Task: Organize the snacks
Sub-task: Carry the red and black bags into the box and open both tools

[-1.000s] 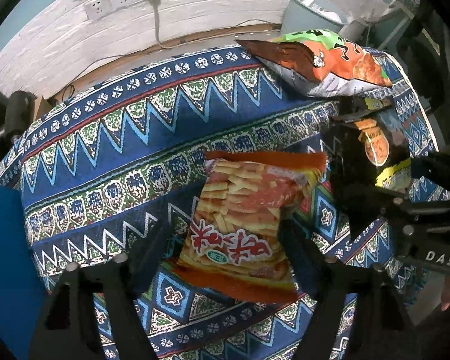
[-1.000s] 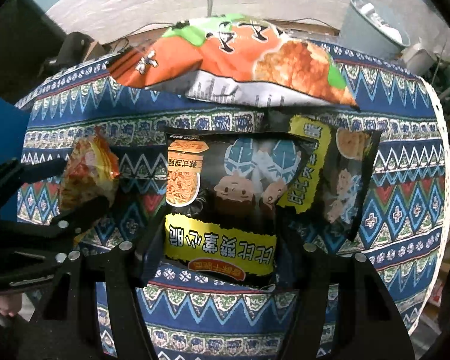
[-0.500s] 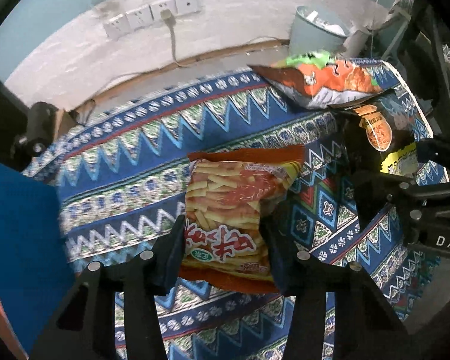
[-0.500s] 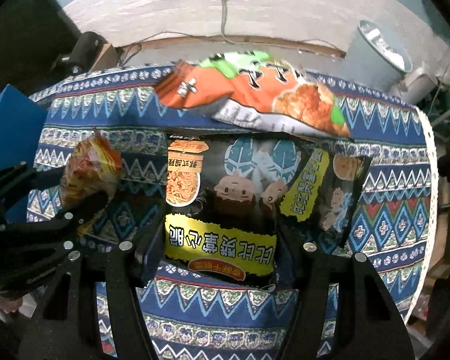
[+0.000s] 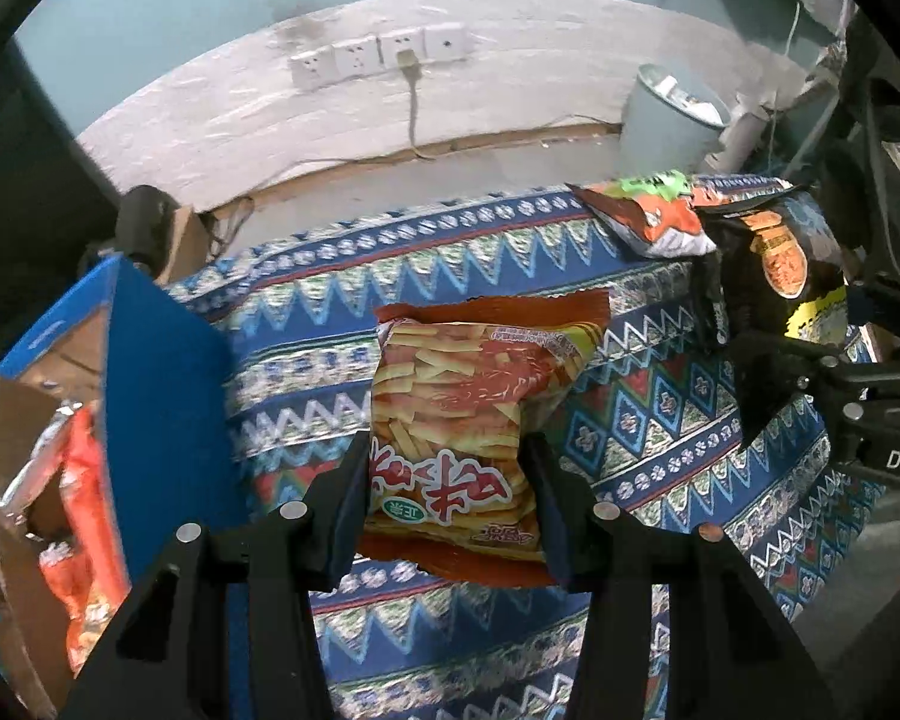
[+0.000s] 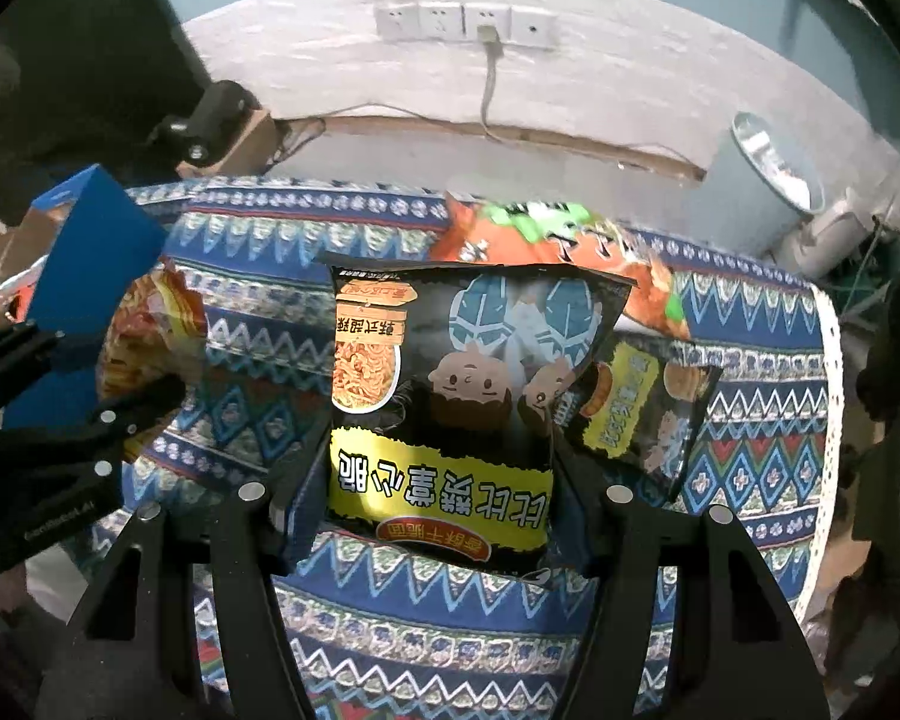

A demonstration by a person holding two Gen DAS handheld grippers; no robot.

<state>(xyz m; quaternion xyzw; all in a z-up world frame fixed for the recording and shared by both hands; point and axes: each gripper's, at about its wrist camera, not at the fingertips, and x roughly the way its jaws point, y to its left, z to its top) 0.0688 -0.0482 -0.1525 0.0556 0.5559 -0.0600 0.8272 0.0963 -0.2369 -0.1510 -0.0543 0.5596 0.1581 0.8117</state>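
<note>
Bench (image 5: 480,252): patterned blue cloth; carries an orange-green bag (image 6: 546,240) and a small dark packet (image 6: 648,414).
Blue box (image 5: 162,384): open, at the bench's left edge, orange packets inside; nearer the left gripper.
Black noodle bag (image 6: 450,396): clamped low between the right gripper (image 6: 441,480) fingers, long axis upright, lifted.
Orange fries bag (image 5: 468,414): pinched by the left gripper (image 5: 447,498), upright, box just to its left.

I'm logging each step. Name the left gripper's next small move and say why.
Probably carry the fries bag left over the open blue box: the left gripper already pinches it, and the box, with orange packets inside, sits just to its left.
</note>
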